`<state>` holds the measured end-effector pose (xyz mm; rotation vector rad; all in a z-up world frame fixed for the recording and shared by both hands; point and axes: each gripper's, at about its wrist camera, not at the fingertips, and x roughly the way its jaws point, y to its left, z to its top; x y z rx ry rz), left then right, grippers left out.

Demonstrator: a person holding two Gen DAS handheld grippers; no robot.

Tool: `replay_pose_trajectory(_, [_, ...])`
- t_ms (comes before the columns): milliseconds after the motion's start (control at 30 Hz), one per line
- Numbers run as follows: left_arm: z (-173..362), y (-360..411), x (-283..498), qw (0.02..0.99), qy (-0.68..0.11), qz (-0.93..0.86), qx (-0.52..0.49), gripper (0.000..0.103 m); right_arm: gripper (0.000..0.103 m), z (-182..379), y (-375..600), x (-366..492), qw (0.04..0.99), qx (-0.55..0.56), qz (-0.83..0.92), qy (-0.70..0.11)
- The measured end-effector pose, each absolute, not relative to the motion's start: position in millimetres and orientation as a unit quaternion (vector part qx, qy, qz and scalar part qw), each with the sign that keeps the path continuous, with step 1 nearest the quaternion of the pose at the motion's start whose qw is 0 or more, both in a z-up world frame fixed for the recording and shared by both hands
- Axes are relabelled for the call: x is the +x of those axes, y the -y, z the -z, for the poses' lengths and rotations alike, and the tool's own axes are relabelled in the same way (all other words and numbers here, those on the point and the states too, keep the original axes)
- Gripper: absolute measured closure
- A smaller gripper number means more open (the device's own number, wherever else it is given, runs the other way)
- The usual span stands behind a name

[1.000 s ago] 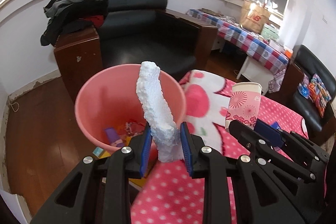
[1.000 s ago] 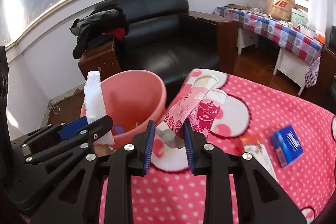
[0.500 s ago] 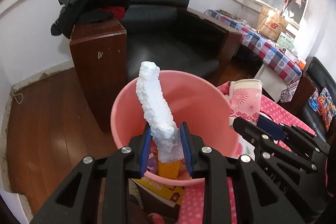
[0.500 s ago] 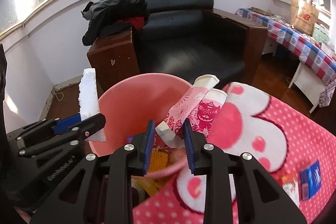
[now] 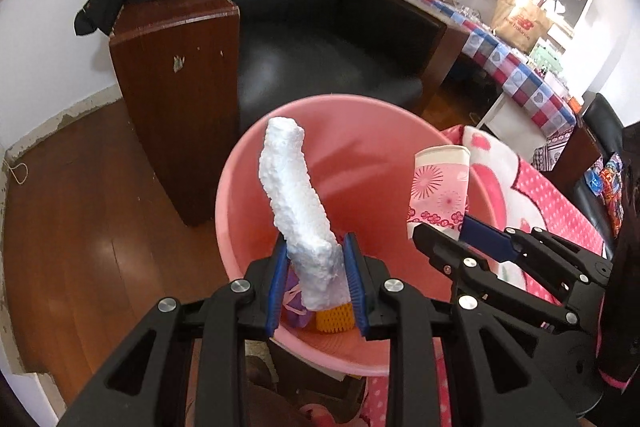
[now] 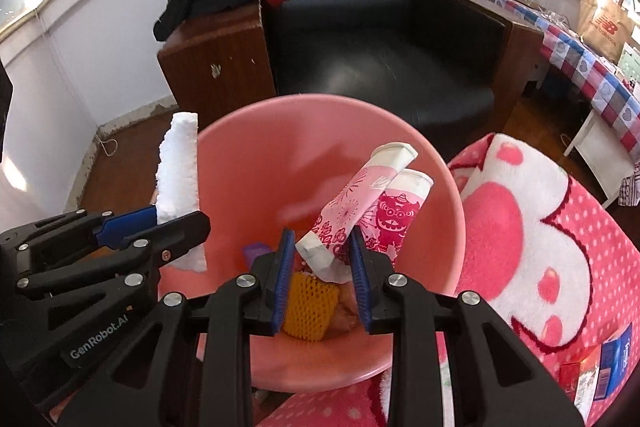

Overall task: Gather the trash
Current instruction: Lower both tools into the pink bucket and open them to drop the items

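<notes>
Between left gripper (image 5: 316,277) pads, foam strip (image 5: 298,215) over pink bucket (image 5: 236,187)

Open pink bin (image 6: 448,187) mouth below; wooden cabinet (image 5: 176,75) just behind

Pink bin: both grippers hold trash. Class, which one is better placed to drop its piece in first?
Probably the right gripper: its flattened cups hang over the bin's middle. The left gripper's foam sits nearer the rim.

Both claws' loads now over the pink bucket (image 5: 240,195), formerly short of it.
</notes>
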<state>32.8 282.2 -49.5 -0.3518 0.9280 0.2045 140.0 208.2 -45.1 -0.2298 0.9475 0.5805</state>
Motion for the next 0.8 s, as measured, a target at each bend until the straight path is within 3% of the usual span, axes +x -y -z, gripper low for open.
replay_pose_trajectory(800, [68, -279, 47, 0.864, -0.470, -0.109, -0.146, 0.075, 0.075, 61, -210, 150, 0.839, -0.107, -0.272, -0.459])
